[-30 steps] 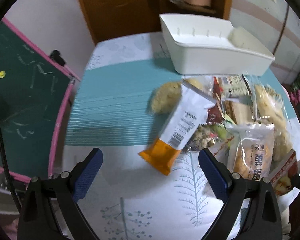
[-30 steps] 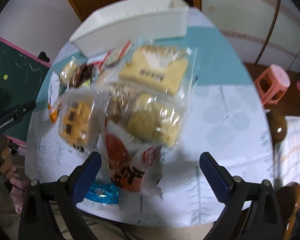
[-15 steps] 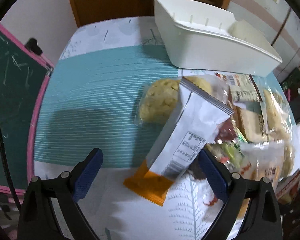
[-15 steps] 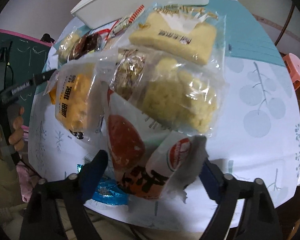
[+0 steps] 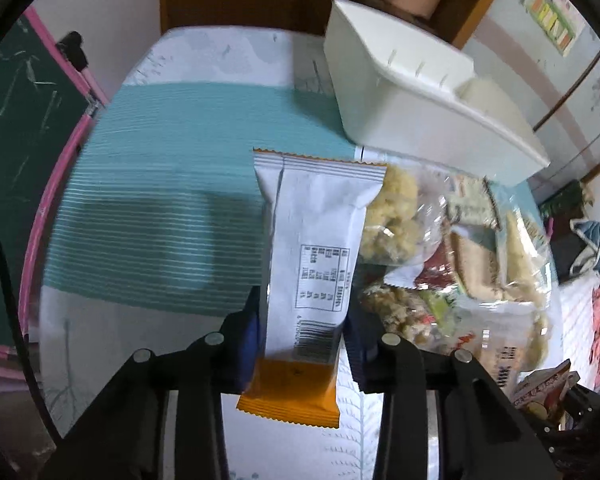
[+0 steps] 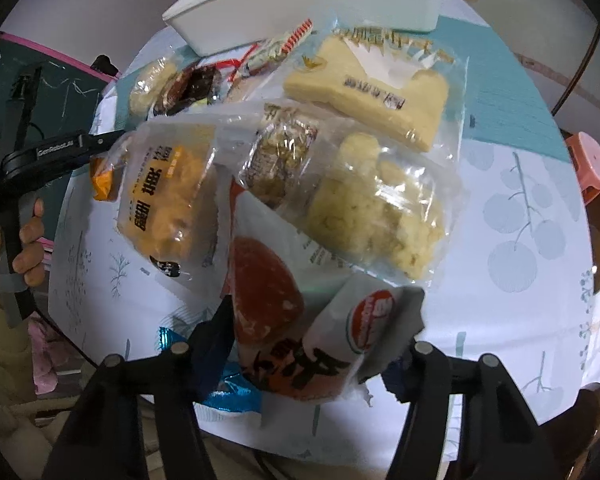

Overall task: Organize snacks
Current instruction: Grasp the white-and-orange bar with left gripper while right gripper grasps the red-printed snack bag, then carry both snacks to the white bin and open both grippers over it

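Tilting both grippers steeply down over table (image 5: 148, 208). Our left gripper (image 5: 302, 340) pinches white-and-orange foil snack bar (image 5: 312, 264) at barcode end; jaws wide apart a second ago, just closed, bar now upright between blue pads. Our right gripper (image 6: 308, 354), jaws just closing, presses crinkly red-and-white packet (image 6: 284, 312) at near edge of snack pile (image 6: 340, 160). White plastic bin (image 5: 420, 92) beyond pile.
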`<state>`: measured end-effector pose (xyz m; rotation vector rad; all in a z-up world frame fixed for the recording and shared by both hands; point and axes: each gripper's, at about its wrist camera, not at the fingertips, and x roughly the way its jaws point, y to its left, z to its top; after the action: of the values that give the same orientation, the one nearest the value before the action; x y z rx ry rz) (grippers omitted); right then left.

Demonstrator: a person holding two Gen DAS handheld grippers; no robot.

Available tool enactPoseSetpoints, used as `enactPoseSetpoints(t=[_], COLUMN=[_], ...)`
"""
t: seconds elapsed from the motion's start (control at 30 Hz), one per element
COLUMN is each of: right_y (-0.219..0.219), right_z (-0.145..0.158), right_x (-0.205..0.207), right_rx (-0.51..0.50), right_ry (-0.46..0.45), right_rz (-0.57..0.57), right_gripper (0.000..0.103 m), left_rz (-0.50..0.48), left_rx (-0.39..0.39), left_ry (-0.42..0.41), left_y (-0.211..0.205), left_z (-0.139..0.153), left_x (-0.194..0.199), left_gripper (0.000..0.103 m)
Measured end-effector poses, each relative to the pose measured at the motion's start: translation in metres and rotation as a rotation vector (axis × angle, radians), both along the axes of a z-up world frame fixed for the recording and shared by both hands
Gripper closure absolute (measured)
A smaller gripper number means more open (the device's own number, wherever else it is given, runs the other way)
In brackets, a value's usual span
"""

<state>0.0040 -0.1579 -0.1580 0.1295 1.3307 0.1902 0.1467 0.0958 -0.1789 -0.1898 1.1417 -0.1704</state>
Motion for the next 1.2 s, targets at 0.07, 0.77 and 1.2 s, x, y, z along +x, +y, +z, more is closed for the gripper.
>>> enactPoseSetpoints(t=[0.07,0.77,1.2], right_y=[0.0,-0.045,-0.061], right_z=[0.007,0.189,0.147], right_x=[-0.002,0.108,0.264], right_rx=[-0.004,-0.017,-0.042], right_ry=[-0.021,-0.458,-0.382], right_rz=[0.0,-0.076,-0.216], right_gripper=[0.041,0.04,0.036], left_rz=[0.009,-0.175,-0.135], left_rx=[-0.013,0.189,0.222], left_ry=[-0.028,-0.424,-0.329], left_y=[0.004,-0.087,-0.138], left_z=[0.016,0.198,0.163], left_x=[-0.012,0.007,0.145], left_gripper=[0.068,0.065,0.019])
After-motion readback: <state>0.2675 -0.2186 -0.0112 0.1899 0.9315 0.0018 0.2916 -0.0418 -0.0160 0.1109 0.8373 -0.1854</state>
